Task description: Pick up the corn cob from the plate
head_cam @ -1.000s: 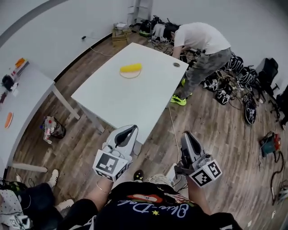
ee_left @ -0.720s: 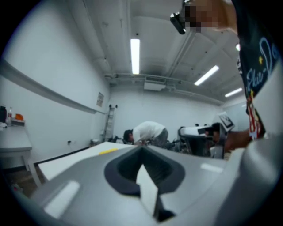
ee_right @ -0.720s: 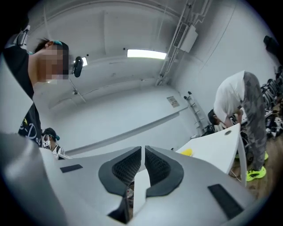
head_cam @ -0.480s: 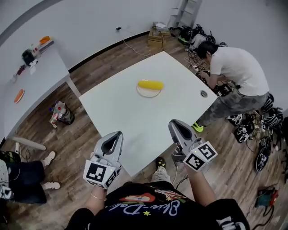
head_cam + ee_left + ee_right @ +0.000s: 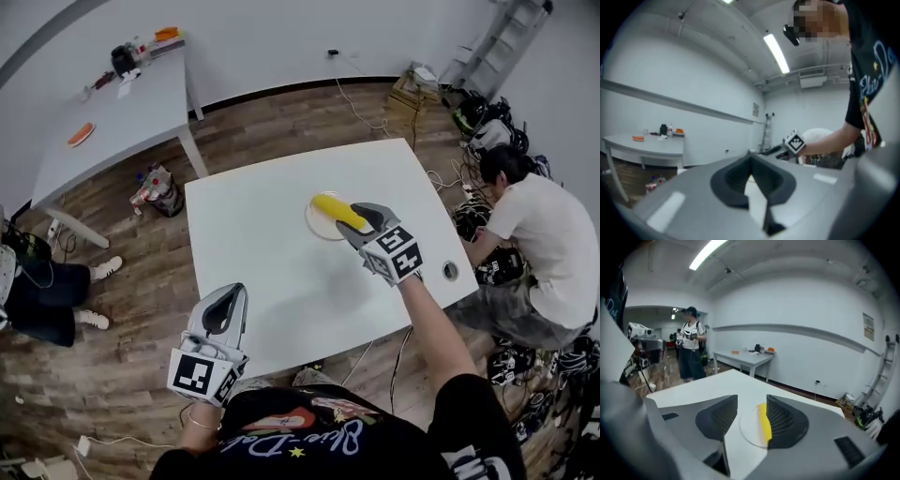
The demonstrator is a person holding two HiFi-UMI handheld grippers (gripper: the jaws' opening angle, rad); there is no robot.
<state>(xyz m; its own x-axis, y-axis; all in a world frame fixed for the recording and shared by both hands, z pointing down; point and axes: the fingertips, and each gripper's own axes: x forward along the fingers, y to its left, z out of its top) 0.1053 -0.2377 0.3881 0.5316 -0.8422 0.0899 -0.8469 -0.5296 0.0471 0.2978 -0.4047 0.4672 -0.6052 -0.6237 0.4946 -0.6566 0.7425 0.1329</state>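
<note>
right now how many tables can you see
2. One white table stands in the middle, bearing the plate with the corn cob; a second table stands by the wall, upper left in the head view. Others may be out of view.

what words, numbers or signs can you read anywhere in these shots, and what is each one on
"Blue": pale cursive print, seen upside down, on the person's black T-shirt; the rest of that print is unclear.
Black-and-white square markers on the left gripper and the right gripper: patterns only, no letters or numbers.
Small paper sign on the white wall: too small to read.
</note>
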